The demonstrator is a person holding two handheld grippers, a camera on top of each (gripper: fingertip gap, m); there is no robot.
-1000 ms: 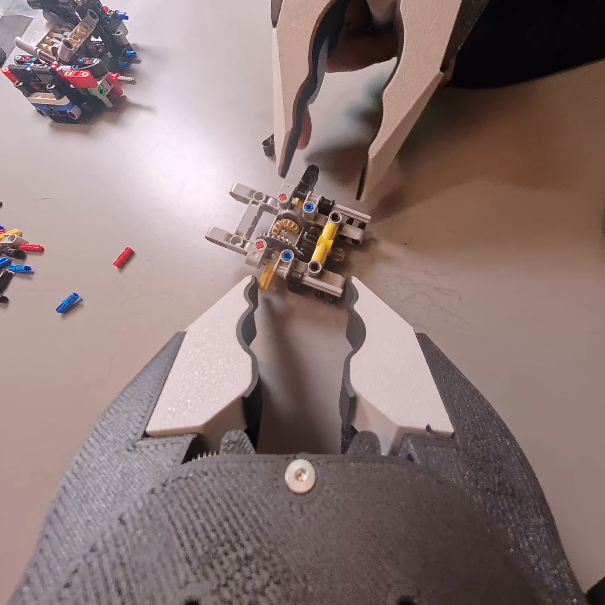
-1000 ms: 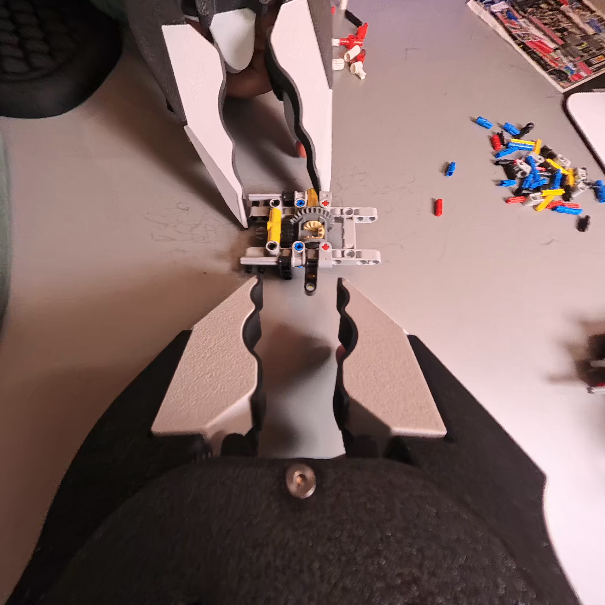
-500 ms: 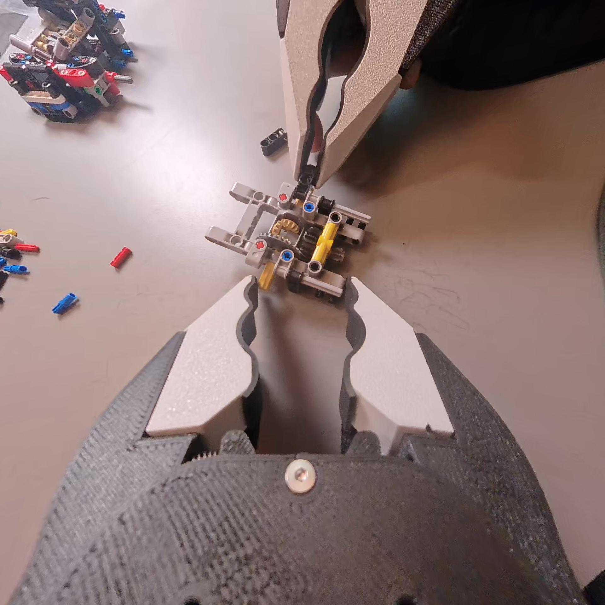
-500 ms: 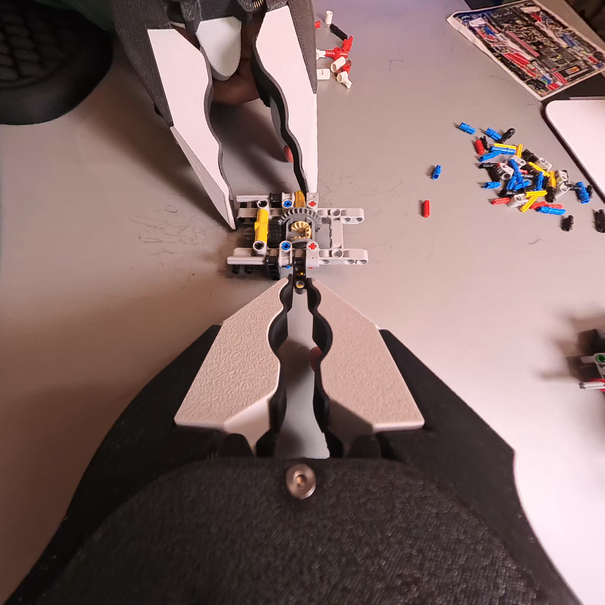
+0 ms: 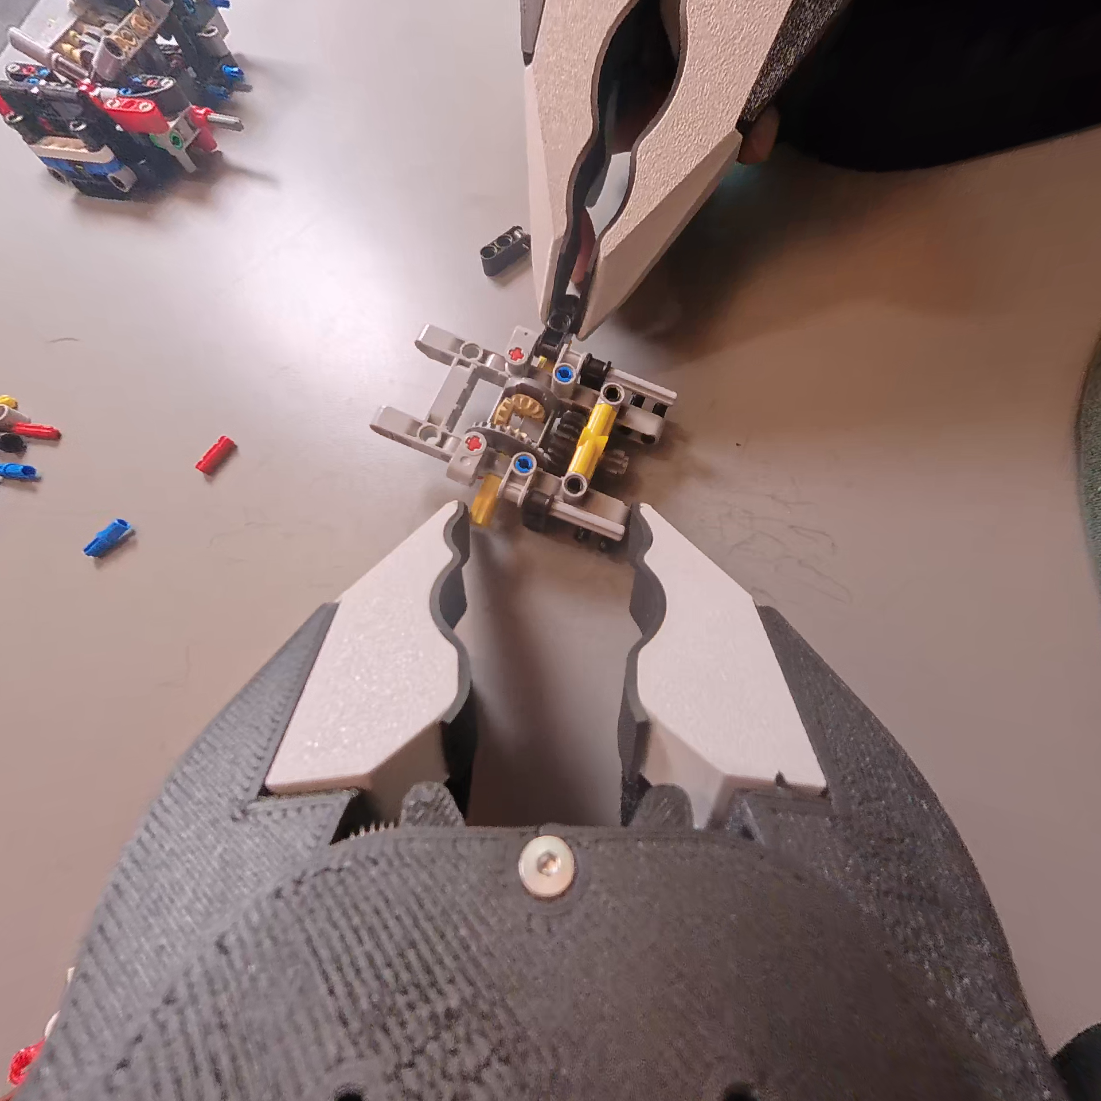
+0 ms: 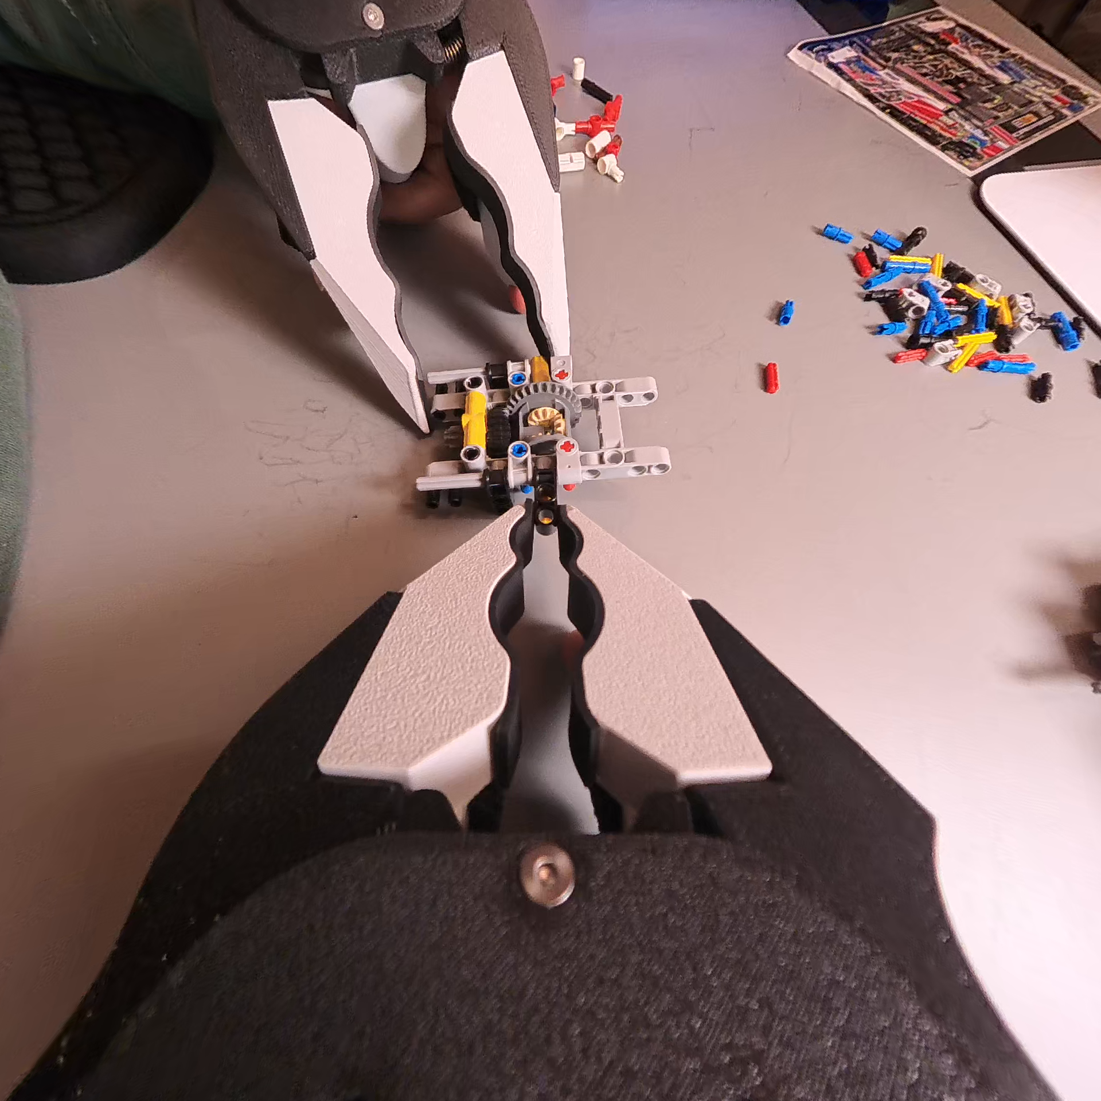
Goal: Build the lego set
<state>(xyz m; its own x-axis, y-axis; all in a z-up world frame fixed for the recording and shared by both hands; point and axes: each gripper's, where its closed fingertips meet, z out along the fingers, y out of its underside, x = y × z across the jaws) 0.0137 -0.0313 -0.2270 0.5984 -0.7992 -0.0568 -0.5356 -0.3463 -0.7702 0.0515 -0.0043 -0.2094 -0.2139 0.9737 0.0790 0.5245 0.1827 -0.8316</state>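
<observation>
A small grey lego gear assembly (image 5: 524, 429) with yellow axles, blue pins and a tan gear lies on the table. My left gripper (image 5: 548, 518) is open, with its fingertips at the assembly's near edge, one on each side. It holds nothing. My right gripper (image 6: 543, 515) is shut on a black connector piece (image 6: 543, 497) that sticks out of the assembly's (image 6: 536, 423) side. In the left wrist view the right gripper (image 5: 566, 327) comes down from the top onto that black piece (image 5: 557, 333). In the right wrist view the left gripper (image 6: 488, 387) stands open behind the assembly.
A larger built module (image 5: 107, 119) sits far left, with a loose black beam (image 5: 505, 250), a red pin (image 5: 215, 454) and a blue pin (image 5: 108, 537) nearby. To the right lie a pile of loose pins (image 6: 965, 316), an instruction booklet (image 6: 947, 77) and a white tray edge (image 6: 1048, 220). There is about 6 centimetres between the tips of the two grippers.
My right gripper went from open to shut on the black connector at the assembly's edge. The left gripper and the assembly have stayed in place.
</observation>
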